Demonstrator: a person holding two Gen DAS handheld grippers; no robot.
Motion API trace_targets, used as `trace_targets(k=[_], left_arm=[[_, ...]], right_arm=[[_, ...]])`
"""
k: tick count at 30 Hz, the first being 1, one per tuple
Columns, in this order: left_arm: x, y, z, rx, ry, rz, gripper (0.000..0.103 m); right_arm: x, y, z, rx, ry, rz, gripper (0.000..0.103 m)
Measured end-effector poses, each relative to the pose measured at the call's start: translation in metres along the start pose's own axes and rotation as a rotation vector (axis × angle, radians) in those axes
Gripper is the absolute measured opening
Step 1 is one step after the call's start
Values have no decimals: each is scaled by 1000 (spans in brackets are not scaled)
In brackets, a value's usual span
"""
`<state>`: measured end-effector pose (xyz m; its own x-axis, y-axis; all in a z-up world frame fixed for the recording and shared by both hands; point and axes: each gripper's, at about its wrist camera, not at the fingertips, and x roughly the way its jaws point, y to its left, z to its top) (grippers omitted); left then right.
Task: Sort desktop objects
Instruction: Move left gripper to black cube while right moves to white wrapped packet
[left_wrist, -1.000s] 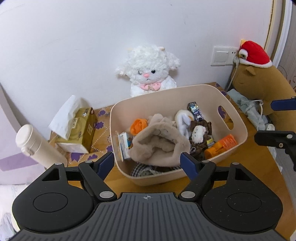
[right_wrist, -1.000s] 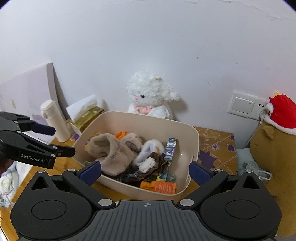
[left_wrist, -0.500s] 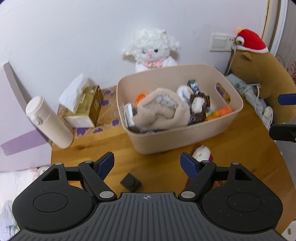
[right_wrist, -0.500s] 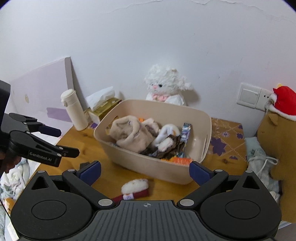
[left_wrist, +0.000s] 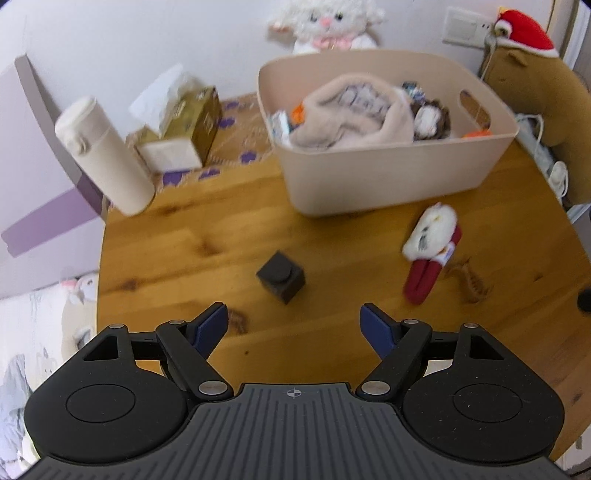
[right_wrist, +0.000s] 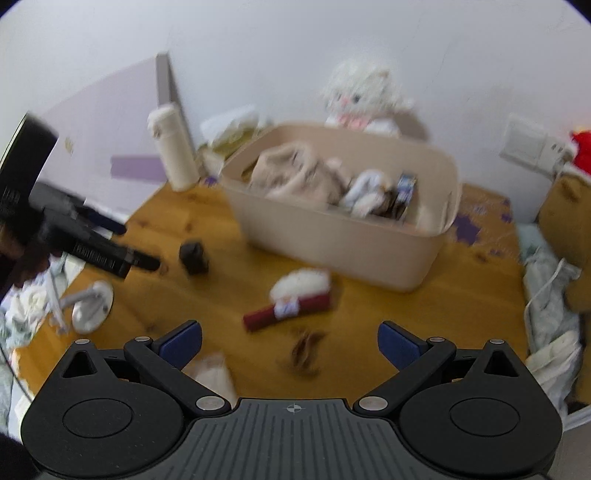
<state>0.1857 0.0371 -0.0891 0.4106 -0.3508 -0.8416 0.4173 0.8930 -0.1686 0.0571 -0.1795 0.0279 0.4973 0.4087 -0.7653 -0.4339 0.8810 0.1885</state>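
Setting: white wall behind a wooden counter (left_wrist: 177, 236), with a purple-flowered mat at the back.
Bin: beige bin (left_wrist: 388, 184) stands toward the back of the counter, piled with a beige fleece item (left_wrist: 354, 110), a brown-and-white plush piece and small packets.
Loose things: small dark cube (left_wrist: 281, 277) lies on the bare wood in front of the bin; to its right a red-and-white fluffy sock (left_wrist: 428, 251), and just beside that a brown hair claw (left_wrist: 469, 280). All three are outside the bin.
Back row: cream flask (left_wrist: 107, 155), tissue box (left_wrist: 184, 129), white lamb plush (left_wrist: 325, 26) against the wall, brown plush with a red hat (left_wrist: 532, 70) at the far right.
Left gripper (left_wrist: 293, 325): jaws spread wide, nothing between them, above the counter just short of the cube; the right wrist view shows it in from the left, near the cube.
Right gripper (right_wrist: 290, 343): jaws spread wide and empty, above the counter with the hair claw and sock just ahead; this view is blurred.
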Motion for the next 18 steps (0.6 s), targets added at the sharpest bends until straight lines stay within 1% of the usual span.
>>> trace_targets(k=[5,10,14,18], left_arm=[[19,7,-10,23,25,0,80],[35,11,-9,49,29,1,80],[46,10,-4,114,15,7,80],[59,10,4,181,30,26,80]], right_arm=[[17,8,-20,-29,55,15,103],[32,9,-31,-25,98,33,103],[45,8,-36,-26,128,54,101],[64,12,-41,-37,181,85,99]])
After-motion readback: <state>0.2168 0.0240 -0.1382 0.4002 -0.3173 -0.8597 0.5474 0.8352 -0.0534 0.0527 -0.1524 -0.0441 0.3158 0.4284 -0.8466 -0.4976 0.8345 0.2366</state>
